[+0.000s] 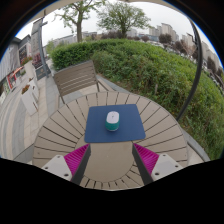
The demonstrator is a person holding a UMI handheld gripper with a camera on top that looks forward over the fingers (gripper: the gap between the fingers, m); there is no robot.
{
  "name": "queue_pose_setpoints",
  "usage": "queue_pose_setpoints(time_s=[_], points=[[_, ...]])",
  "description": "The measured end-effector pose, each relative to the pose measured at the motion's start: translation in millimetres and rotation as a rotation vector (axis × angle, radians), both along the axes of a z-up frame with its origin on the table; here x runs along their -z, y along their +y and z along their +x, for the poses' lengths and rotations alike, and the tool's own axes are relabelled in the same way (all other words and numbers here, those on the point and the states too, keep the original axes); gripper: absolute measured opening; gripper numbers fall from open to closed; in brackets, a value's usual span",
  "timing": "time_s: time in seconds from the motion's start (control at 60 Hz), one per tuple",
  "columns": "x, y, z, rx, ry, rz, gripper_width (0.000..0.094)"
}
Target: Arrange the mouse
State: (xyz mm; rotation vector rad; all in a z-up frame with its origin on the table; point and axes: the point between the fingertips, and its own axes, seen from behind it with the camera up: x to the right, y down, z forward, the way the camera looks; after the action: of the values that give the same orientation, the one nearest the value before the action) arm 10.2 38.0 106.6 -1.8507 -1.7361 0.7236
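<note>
A small light-coloured mouse [112,121] with a teal-green top sits near the middle of a dark blue mouse mat [113,125]. The mat lies on a round slatted wooden table [60,125]. My gripper [110,162] is held above the near part of the table, well short of the mat. Its two fingers with magenta pads [75,157] stand wide apart with only bare tabletop between them. The mouse lies beyond the fingers, roughly centred between them.
A wooden slatted chair [76,78] stands behind the table on the left. A green hedge [150,62] runs behind the table and along the right. More garden furniture [20,80] stands further left on paving. Trees and houses lie beyond.
</note>
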Motion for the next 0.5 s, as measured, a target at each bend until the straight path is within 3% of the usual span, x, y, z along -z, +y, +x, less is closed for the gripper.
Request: queue_pose_setpoints(time_s=[0.233,0.5], points=[[-24,-4,141,-0.049,-0.046,0.025,0.0856],[-18,-2,174,-0.019,-0.039,0.062,0.0856]])
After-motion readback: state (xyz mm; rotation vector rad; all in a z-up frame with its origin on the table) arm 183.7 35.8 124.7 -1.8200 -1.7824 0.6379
